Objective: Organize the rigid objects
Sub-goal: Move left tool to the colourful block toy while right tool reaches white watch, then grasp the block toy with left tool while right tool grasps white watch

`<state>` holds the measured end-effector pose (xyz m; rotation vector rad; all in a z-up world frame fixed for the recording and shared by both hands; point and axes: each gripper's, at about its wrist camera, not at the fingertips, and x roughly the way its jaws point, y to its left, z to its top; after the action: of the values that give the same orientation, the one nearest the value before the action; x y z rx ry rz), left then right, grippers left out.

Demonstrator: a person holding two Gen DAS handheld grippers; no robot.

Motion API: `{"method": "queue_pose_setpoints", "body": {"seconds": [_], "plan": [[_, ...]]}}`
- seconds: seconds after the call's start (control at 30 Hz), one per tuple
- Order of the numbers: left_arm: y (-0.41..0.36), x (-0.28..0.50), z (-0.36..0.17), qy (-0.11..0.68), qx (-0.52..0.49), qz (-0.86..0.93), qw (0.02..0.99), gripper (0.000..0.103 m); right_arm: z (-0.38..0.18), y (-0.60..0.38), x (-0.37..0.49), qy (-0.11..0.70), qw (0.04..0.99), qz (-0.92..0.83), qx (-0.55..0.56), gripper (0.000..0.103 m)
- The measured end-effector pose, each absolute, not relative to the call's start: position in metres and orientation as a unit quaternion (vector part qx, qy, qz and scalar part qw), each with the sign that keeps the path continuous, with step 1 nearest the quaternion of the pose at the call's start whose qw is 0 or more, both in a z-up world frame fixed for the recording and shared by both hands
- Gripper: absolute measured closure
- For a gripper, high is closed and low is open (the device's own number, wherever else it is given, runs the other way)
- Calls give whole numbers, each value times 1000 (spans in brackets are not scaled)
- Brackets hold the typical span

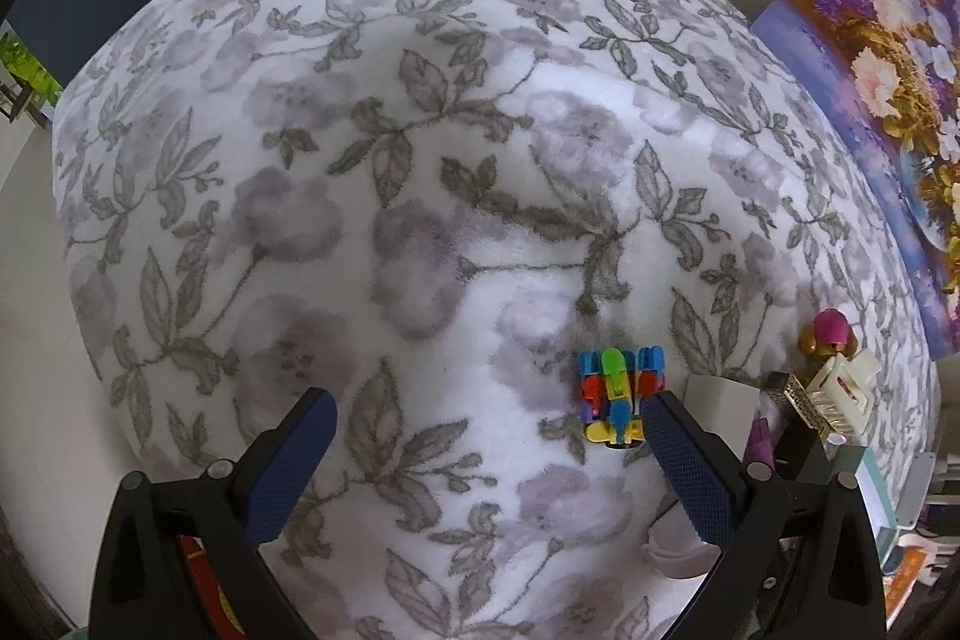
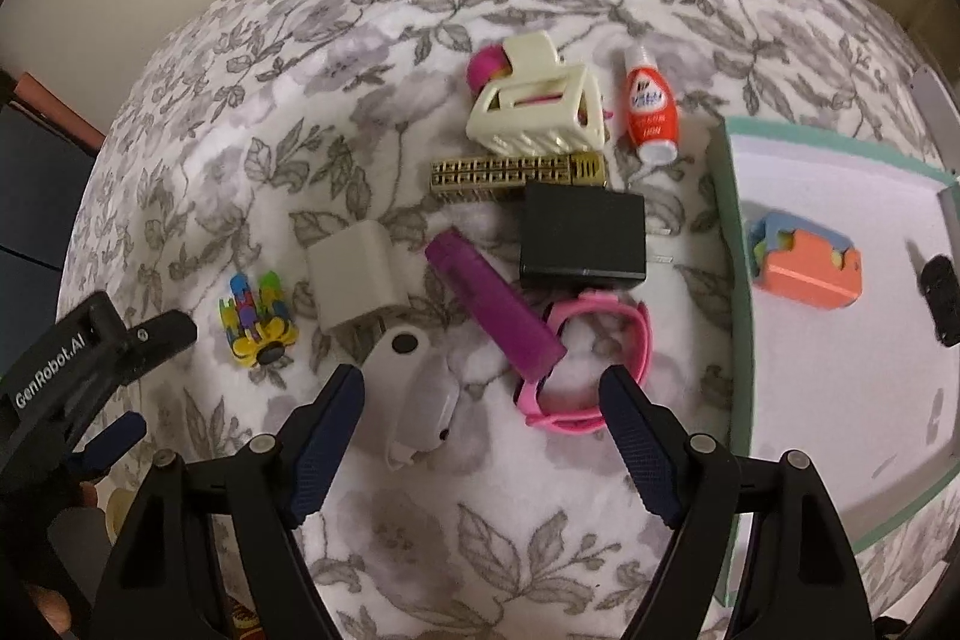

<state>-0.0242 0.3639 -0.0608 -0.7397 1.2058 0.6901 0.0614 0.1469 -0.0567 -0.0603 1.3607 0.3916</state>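
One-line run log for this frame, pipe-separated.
left claw: open, empty | right claw: open, empty | box: holds orange block, black item | rest loose on blanket

Both views are lit softly and rather dimly; only faint shadows are cast. Strong fisheye bending and dark corners are seen, and slight blur is shown throughout

Plush floral cloth blanket (image 2: 540, 490), glossy plastic bottle (image 2: 651, 112), matt black charger (image 2: 582, 244), translucent purple tube (image 2: 495, 304)
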Motion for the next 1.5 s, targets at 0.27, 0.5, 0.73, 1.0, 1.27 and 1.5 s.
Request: {"method": "queue_pose_setpoints", "body": {"seconds": [0.27,0.5,0.73,1.0,1.27,1.5], "plan": [[365,-24,-66,549,-345,300,700,0,-60,152,58,629,752,200,-11,26],[367,-25,-69,550,-350,301,696,0,-67,160,58,638,736,224,16,34],[367,-22,-76,555,-354,297,691,0,-75,170,58,646,726,234,24,39],[369,-20,-80,555,-360,293,690,0,-83,180,56,648,724,237,21,45],[367,-9,-83,556,-361,272,698,0,-81,184,55,644,725,242,14,53],[359,5,-83,556,-346,251,713,1,-79,176,56,648,721,244,24,53]]}}
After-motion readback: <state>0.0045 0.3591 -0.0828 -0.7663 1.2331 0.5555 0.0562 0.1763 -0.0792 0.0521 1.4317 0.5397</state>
